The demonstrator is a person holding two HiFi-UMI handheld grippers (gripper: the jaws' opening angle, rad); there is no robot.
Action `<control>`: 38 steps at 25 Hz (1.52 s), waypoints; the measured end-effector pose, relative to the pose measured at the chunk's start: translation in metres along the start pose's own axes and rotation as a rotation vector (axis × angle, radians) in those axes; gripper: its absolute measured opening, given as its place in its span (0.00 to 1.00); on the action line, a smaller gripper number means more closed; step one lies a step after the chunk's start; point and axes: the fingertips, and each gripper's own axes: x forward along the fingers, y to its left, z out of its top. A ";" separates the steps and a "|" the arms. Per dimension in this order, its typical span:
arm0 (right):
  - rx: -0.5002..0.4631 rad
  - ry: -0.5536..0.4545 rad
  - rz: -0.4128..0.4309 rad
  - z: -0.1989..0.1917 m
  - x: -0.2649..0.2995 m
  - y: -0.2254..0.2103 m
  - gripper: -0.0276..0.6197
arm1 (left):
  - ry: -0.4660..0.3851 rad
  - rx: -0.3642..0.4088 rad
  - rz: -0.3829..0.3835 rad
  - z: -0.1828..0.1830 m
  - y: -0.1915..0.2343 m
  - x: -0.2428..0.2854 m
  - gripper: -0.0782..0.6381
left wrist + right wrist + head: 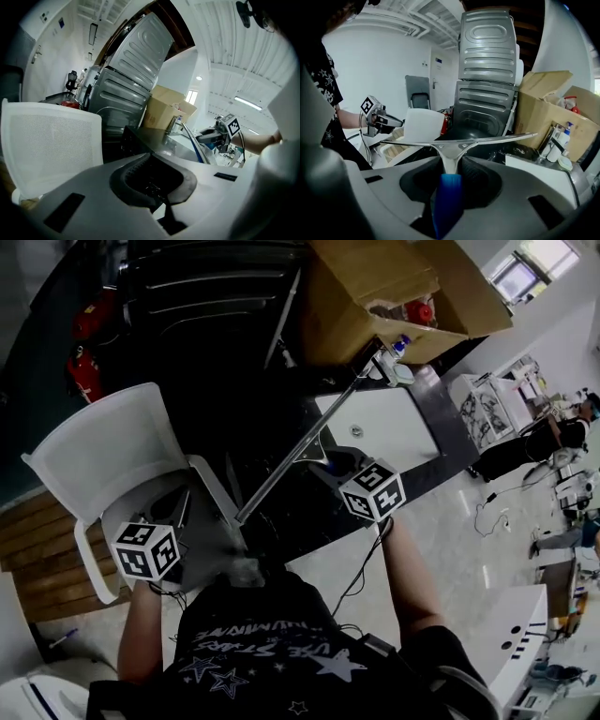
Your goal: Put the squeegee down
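Note:
The squeegee has a long metal blade and a blue handle. My right gripper is shut on that handle, and the blade lies crosswise just beyond the jaws, in the air over a dark counter. My left gripper is at the lower left over the seat of a white chair, well apart from the squeegee. Its jaws meet along a thin seam with nothing between them. From the left gripper view, the right gripper and the blade show at the right.
An open cardboard box with bottles stands beyond the blade's far end. A dark ribbed metal appliance fills the back. A white tabletop lies under the right hand. A red extinguisher is at the left.

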 end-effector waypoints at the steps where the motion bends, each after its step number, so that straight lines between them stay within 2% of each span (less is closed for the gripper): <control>1: -0.015 0.008 0.017 -0.002 0.004 -0.006 0.26 | -0.002 -0.008 0.019 -0.001 -0.002 0.002 0.14; 8: -0.146 0.051 0.177 -0.017 0.033 -0.038 0.26 | -0.035 -0.048 0.177 -0.001 -0.018 0.017 0.14; 13: -0.172 0.051 0.267 -0.024 0.053 -0.049 0.26 | -0.058 -0.083 0.269 -0.003 -0.030 0.029 0.14; 17: -0.157 0.046 0.300 -0.029 0.064 -0.054 0.26 | -0.063 -0.097 0.333 -0.006 -0.037 0.038 0.14; 24: -0.157 0.056 0.339 -0.037 0.077 -0.058 0.26 | -0.054 -0.102 0.366 -0.010 -0.056 0.053 0.14; 29: -0.162 0.093 0.334 -0.044 0.087 -0.058 0.26 | -0.052 -0.110 0.380 -0.014 -0.060 0.052 0.14; 38: -0.142 0.137 0.336 -0.049 0.093 -0.058 0.27 | -0.033 -0.113 0.372 -0.021 -0.063 0.048 0.14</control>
